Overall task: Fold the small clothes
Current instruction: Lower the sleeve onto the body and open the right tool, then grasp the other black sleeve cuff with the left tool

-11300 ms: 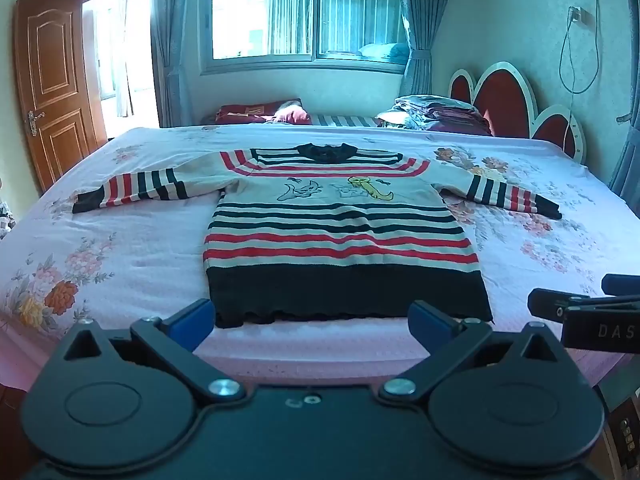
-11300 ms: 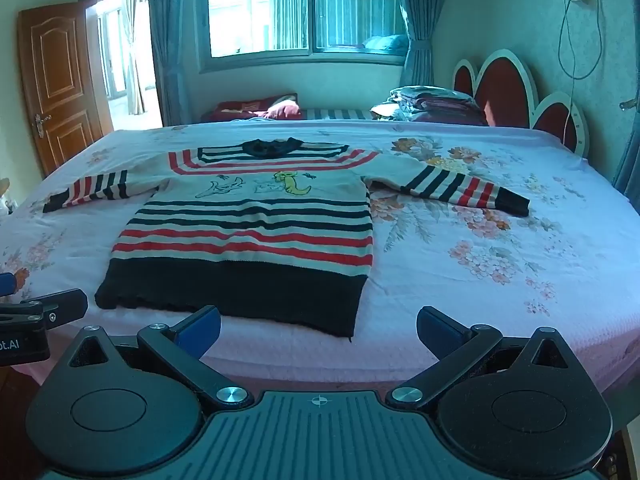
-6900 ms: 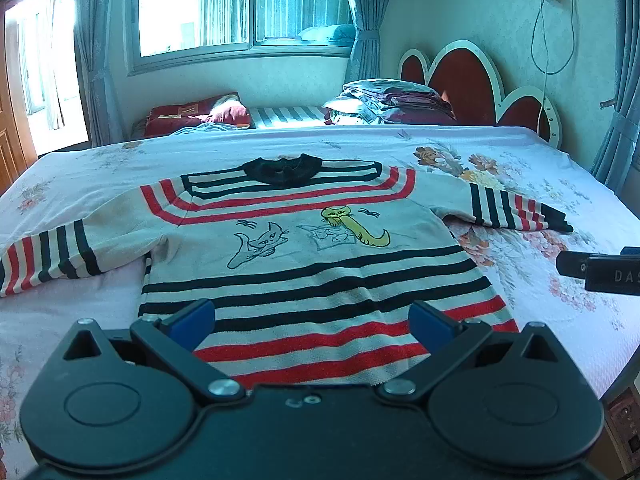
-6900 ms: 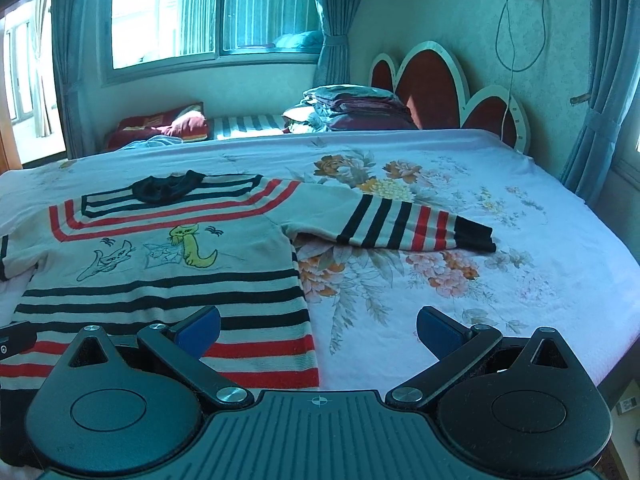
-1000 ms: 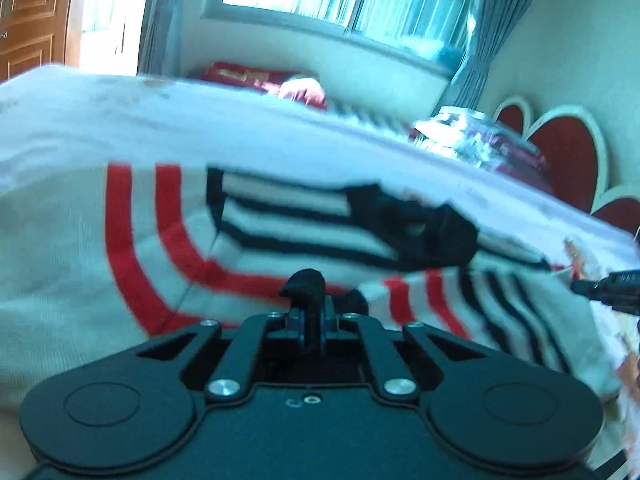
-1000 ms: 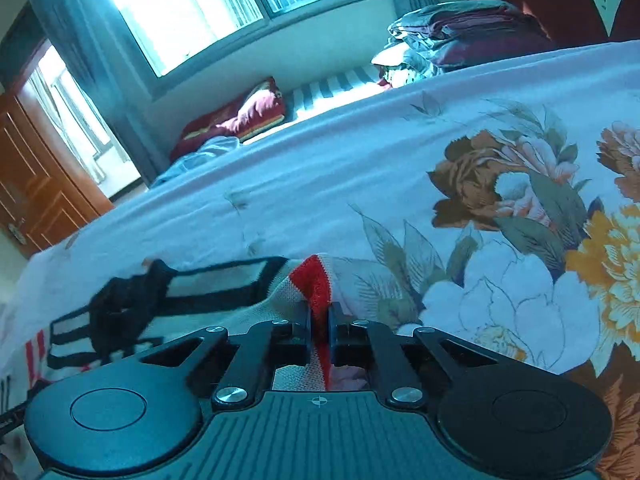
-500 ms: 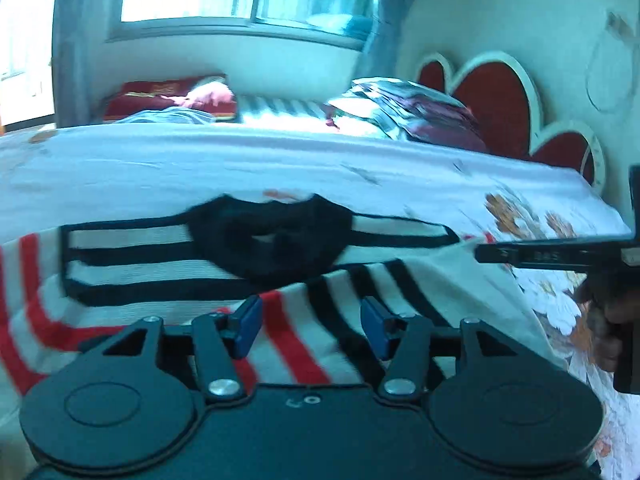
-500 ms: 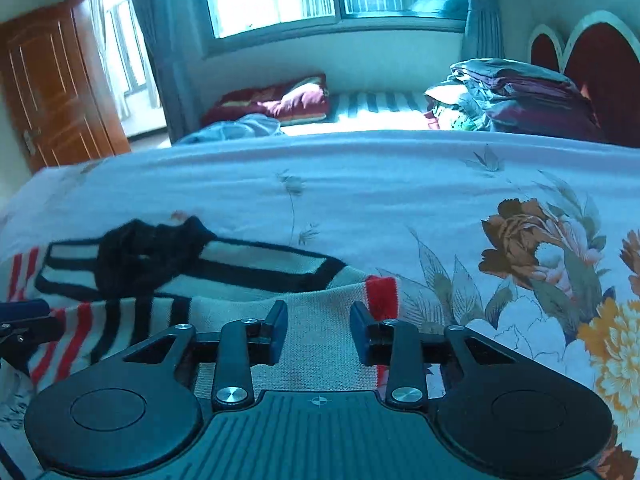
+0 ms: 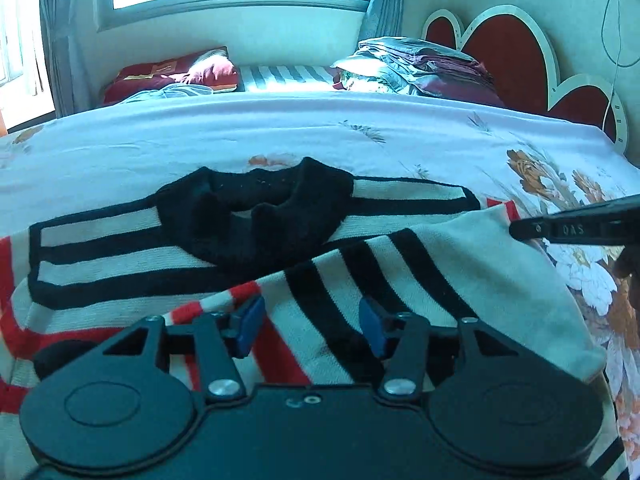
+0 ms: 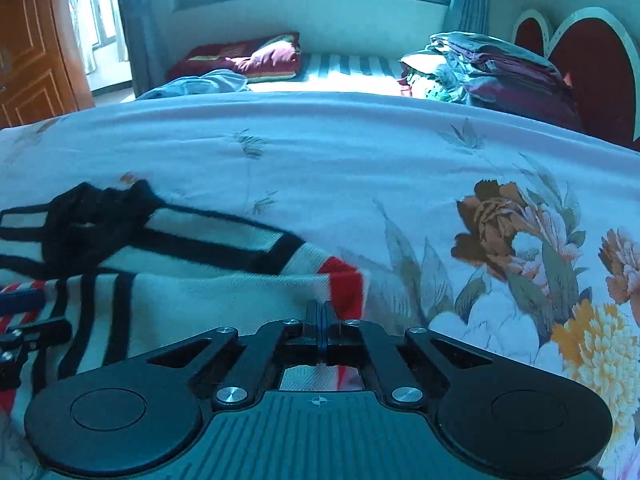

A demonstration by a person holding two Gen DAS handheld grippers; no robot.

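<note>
A striped sweater [image 9: 120, 248] with a black collar [image 9: 256, 216] lies on the flowered bed. Its right sleeve [image 9: 400, 280] is folded across the chest. My left gripper [image 9: 312, 324] is open and empty, its blue pads just over the folded sleeve. My right gripper [image 10: 322, 316] is shut, its tips at the sweater's [image 10: 200, 280] folded right shoulder edge, by the red stripe; whether cloth is pinched between them is hidden. The right gripper also shows at the right edge of the left wrist view [image 9: 516, 230].
The flowered bedsheet [image 10: 520, 240] stretches to the right and beyond the sweater. A stack of folded clothes [image 9: 420, 64] sits by the red headboard [image 9: 508, 52]. A red pillow [image 9: 176, 74] lies under the window. A wooden door [image 10: 32, 52] stands at the left.
The right gripper, open half a second ago, has shut at the sweater's right shoulder edge. The left gripper stays open over the folded sleeve, which it let go of within the last second.
</note>
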